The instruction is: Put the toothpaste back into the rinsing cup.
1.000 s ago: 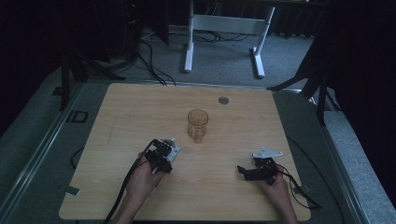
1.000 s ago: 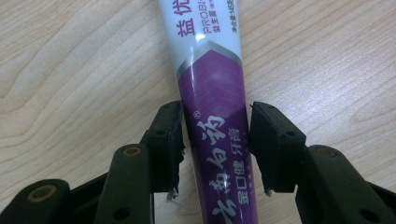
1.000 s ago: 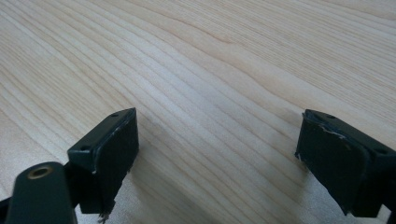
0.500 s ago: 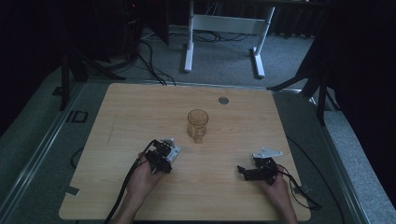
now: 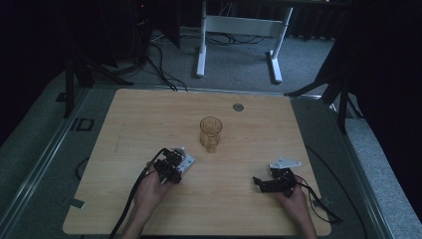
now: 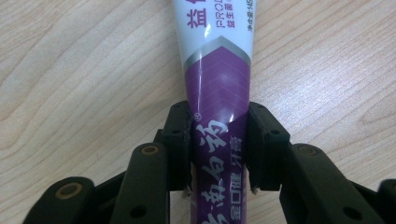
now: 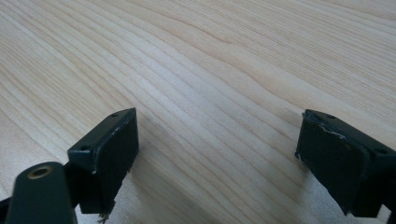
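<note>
While the left gripper (image 6: 219, 154) sits low over the wooden table (image 5: 149, 114), its jaws have just been closing and now pinch a toothpaste tube (image 6: 217, 93) between them — both pads pressed against the purple part of the tube. Tube lies flat on the wood, white end with printed characters pointing away from the gripper. From the high view, the left gripper (image 5: 171, 167) is at the near-left of the table, held by the person's left hand (image 5: 152, 191); the tube's pale end (image 5: 186, 160) shows just beyond it.

Right gripper (image 7: 217, 158): jaws spread wide, bare wood grain between the pads, nothing held. High view puts it (image 5: 263, 183) at the near-right, in the person's right hand (image 5: 293, 201), well apart from the left.

Amber glass mug (image 5: 210, 133) stands upright mid-table — near the tube's far end, not touching. Small grey round disc (image 5: 238, 107) set in the tabletop toward the far edge.
</note>
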